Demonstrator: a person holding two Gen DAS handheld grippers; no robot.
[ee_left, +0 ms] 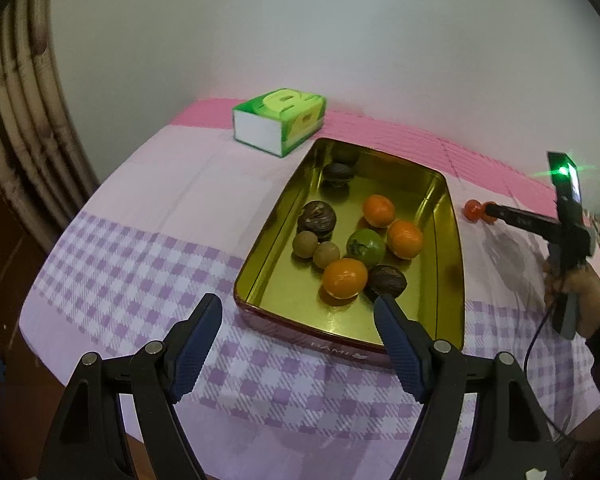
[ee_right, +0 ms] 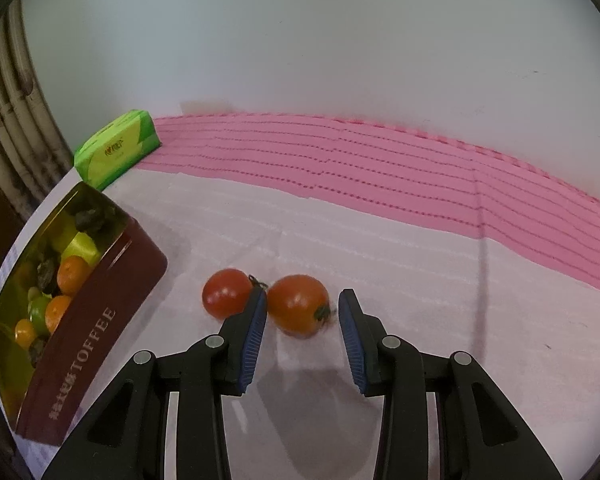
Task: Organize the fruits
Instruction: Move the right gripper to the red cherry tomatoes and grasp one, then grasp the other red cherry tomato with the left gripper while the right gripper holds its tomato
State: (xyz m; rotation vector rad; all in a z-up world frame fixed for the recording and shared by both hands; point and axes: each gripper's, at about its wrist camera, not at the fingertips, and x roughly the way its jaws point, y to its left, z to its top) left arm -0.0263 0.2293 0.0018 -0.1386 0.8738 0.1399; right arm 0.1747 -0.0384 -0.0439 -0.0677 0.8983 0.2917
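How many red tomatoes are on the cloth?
2. One tomato sits between the right gripper's fingers; the other tomato lies just left of it, outside the tin.

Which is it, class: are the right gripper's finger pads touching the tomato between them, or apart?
Apart on one side: the right wrist view shows cloth between the tomato and the right-hand pad; contact with the other pad is unclear.

Both fisheye views are moderately bright under soft, diffuse indoor light, with dark rounded corners and strong bowing of straight lines toward the edges. The gold tin shows glare and mirrored reflections on its inner walls. A green lamp flares into a starburst at right. Soft shadows fall on the surface beneath the right gripper. Focus is slightly soft throughout.
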